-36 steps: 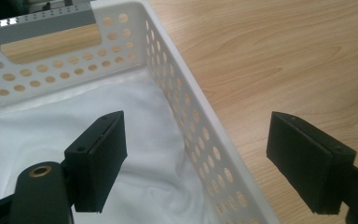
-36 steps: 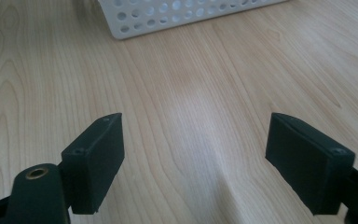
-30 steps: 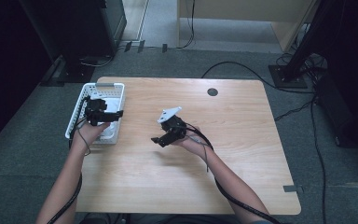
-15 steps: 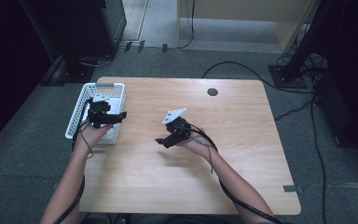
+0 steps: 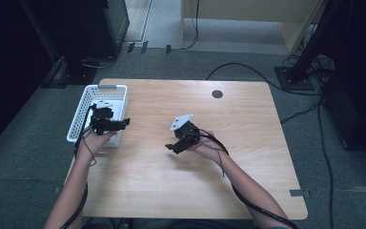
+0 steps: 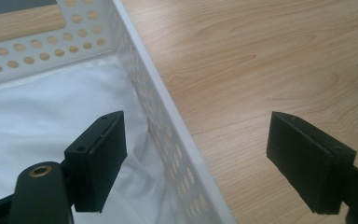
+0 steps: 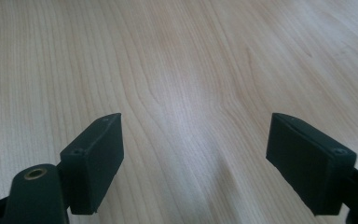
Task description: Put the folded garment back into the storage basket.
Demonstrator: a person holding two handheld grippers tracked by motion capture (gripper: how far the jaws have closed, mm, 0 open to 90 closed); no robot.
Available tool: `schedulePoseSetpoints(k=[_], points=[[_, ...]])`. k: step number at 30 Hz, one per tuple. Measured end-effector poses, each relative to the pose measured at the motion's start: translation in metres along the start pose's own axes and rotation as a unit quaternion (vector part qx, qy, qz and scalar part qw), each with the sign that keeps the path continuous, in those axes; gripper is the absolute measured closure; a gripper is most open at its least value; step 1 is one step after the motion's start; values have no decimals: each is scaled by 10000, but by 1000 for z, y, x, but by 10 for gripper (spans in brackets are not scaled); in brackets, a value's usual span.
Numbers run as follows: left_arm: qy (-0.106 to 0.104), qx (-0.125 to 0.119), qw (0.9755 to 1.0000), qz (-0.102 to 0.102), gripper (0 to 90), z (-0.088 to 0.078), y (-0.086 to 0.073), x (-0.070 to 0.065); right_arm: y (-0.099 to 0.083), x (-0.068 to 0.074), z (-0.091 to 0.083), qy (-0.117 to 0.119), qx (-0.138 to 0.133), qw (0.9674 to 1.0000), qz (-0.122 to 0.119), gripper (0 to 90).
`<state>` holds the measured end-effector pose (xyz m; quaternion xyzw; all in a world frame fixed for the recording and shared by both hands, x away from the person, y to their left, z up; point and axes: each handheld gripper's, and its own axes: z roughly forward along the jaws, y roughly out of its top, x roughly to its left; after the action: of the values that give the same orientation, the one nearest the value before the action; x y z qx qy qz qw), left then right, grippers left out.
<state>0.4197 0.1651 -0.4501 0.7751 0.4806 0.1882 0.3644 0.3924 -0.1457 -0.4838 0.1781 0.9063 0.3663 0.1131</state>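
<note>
A white perforated basket [image 5: 78, 121] stands at the table's left edge with a white cloth [image 6: 37, 116] lying in it. My left gripper [image 5: 123, 124] hovers over the basket's near right corner. In the left gripper view it [image 6: 198, 135] is open, one jaw over the cloth and the other over the wood, with the basket wall [image 6: 168, 130] running between them. My right gripper [image 5: 174, 148] is held near the middle of the table, open above bare wood [image 7: 196, 135], nothing between its jaws.
The wooden table [image 5: 248, 143] has a round cable hole [image 5: 217, 94] near its far edge. Cables trail from both grippers along the forearms. A dark cabinet [image 5: 71, 28] and stand bases with cables [image 5: 295, 76] sit on the grey floor beyond.
Both hands have drifted slightly to the right. The jaws of both grippers stand as wide as before.
</note>
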Motion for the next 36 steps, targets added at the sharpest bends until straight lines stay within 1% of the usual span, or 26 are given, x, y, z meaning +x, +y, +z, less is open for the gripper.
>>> schedulePoseSetpoints(k=[1, 4, 6, 7, 8, 9, 11, 13, 14, 21, 27, 30, 34, 35, 36], points=[[0, 0, 10000, 0, 205, 0, 0, 0, 0, -1, -2, -12, -24, 10000, 6, 195], [-17, 14, 10000, 91, 206, -1, 0, -5, -2, -3, -8, -50, -54, 10000, 49, 193], [-17, 13, 9999, 113, 205, -2, -1, -8, -5, -4, -12, -109, -2, 9999, -36, 193], [-17, 13, 9999, 113, 206, -2, -1, -8, -5, -4, -12, -109, -2, 9999, -36, 193], [-44, -16, 10000, 87, 205, -3, -1, -9, -11, -3, -16, -152, 52, 9999, -53, 193], [-51, -37, 9999, 88, 206, -4, -1, -10, -14, -4, -18, -167, 26, 9999, -26, 193], [-61, -46, 9999, 82, 205, -4, -1, -12, -18, -5, -20, -175, -26, 9998, 96, 193], [-80, -53, 9999, 84, 205, -4, -1, -13, -20, -5, -20, -179, -52, 9997, 130, 193], [-93, -58, 9999, 92, 206, -5, -1, -15, -24, -6, -22, -178, -98, 9996, 212, 193], [-137, -55, 9999, 73, 205, -5, -3, -21, -29, -4, -25, -171, -173, 9988, 424, 192], [-160, -138, 9998, 64, 205, -9, -3, -26, -35, -5, -28, -131, -294, 9973, 661, 189], [-236, -174, 9996, 45, 205, -9, -3, -28, -38, -7, -30, -106, -326, 9959, 835, 187], [-132, -173, 9998, 25, 205, -7, -3, -31, -43, -8, -35, -102, -371, 9946, 961, 174], [-120, -177, 9998, 37, 205, -7, -3, -31, -44, -9, -37, -101, -381, 9944, 983, 171], [-161, -182, 9997, 44, 205, -7, -3, -31, -46, -10, -38, -114, -403, 9938, 1026, 166]])
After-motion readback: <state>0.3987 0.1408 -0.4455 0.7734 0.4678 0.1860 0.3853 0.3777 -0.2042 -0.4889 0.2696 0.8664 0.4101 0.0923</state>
